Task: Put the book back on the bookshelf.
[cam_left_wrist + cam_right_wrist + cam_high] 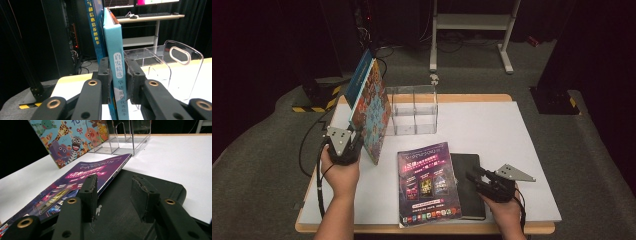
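High view: a clear acrylic holder (414, 110) with two compartments is seen just beyond and to the right of the left gripper (346, 145); both compartments appear bare, though the transparent walls make this hard to judge. In the left gripper view the same holder (175, 65) stands ahead and to the right of the jaws, with an oval handle slot cut in its rounded wall.

A picture book (371, 112) is clamped between the pads of the left gripper (117, 82), which are pressed on either side of its pale blue spine near the lower end. White characters are printed down the spine (115, 50), and the cover is crowded with cartoon animals (75, 140). The book is held on edge, its long axis rising from the gripper and leaning away from the person toward the far left; the spine is turned toward the gripper's camera. A second, darker blue book (96, 25) is seen close beside it on the left, and whether it is gripped too cannot be told.

The right gripper (113, 192) is held part-open with nothing between its jaws, above a black notebook (469, 185). A purple magazine (427, 182) lies flat to its left, overlapping the notebook's edge.
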